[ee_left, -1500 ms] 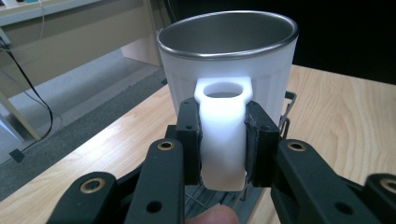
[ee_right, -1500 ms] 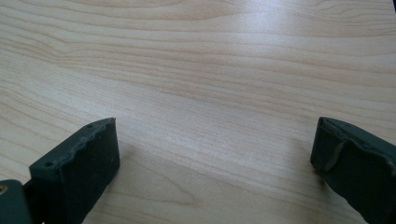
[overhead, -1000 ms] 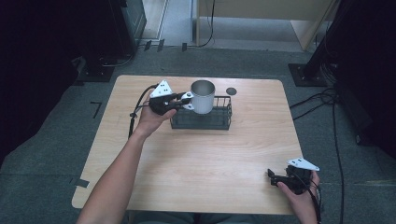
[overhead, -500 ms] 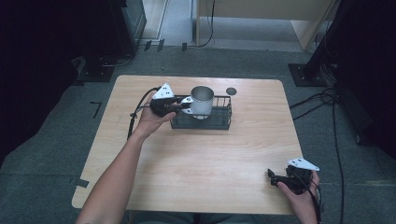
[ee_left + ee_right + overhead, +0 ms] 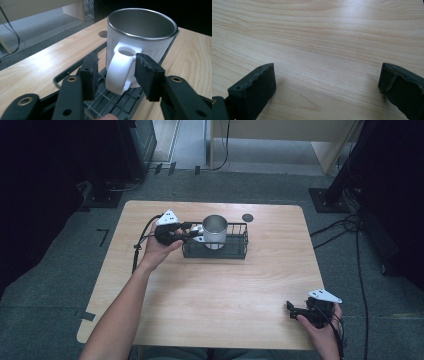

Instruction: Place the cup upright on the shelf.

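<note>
A white mug (image 5: 215,227) with a steel-coloured inside stands upright in a black wire basket (image 5: 240,254) at the table's far middle. My left gripper (image 5: 195,232) reaches it from the left. In the left gripper view the mug's handle (image 5: 120,72) lies between the pads of the left gripper (image 5: 118,66), whose jaws have just been opening; the left pad stands clear of the handle and the right pad is just beside it. My right gripper (image 5: 291,309) rests at the near right corner. In its own view the right gripper (image 5: 324,80) is open wide over bare wood.
A small dark round disc (image 5: 247,217) lies on the table behind the basket. The wooden table (image 5: 225,295) stands on grey carpet with cables and black stands around it. The basket's grid floor (image 5: 117,105) shows under the mug.
The mug has come down a little and now rests in the basket. The left jaws have spread apart off the handle. The right hand has stayed put.
</note>
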A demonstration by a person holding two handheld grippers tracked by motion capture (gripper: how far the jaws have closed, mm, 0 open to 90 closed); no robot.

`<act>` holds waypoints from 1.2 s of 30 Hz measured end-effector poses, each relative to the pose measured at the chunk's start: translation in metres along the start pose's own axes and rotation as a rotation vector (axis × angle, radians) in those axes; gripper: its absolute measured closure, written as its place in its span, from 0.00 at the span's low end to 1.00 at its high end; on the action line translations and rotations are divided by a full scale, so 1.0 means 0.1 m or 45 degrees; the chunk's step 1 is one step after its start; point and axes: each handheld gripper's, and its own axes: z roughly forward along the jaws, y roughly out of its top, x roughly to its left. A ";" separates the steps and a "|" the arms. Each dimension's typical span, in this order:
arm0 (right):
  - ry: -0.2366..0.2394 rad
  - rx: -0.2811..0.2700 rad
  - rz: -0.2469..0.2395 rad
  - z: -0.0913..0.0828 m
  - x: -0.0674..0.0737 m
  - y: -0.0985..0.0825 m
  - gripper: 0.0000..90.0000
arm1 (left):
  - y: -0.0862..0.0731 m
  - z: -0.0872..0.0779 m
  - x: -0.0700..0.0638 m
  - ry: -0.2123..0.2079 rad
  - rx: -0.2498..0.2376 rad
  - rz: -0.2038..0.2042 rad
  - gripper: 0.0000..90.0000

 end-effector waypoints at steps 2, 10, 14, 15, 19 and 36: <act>0.000 0.001 0.000 0.00 0.00 0.00 0.01 | -0.01 -0.04 -0.01 0.003 -0.008 -0.008 0.62; 0.000 -0.001 -0.002 0.00 0.00 0.00 0.01 | -0.07 -0.21 -0.11 0.036 -0.023 -0.118 0.37; 0.000 0.000 -0.002 0.00 0.00 0.00 0.01 | -0.10 -0.33 -0.17 0.104 -0.011 -0.167 0.15; -0.001 0.000 -0.003 0.00 0.00 0.00 0.01 | -0.11 -0.36 -0.18 0.119 -0.017 -0.181 0.13; -0.001 0.000 -0.003 0.00 0.00 0.00 0.01 | -0.17 -0.51 -0.20 0.135 -0.034 -0.228 0.00; -0.001 0.000 -0.004 0.00 0.00 0.00 0.01 | -0.64 -1.05 -0.40 0.325 0.003 -0.341 0.00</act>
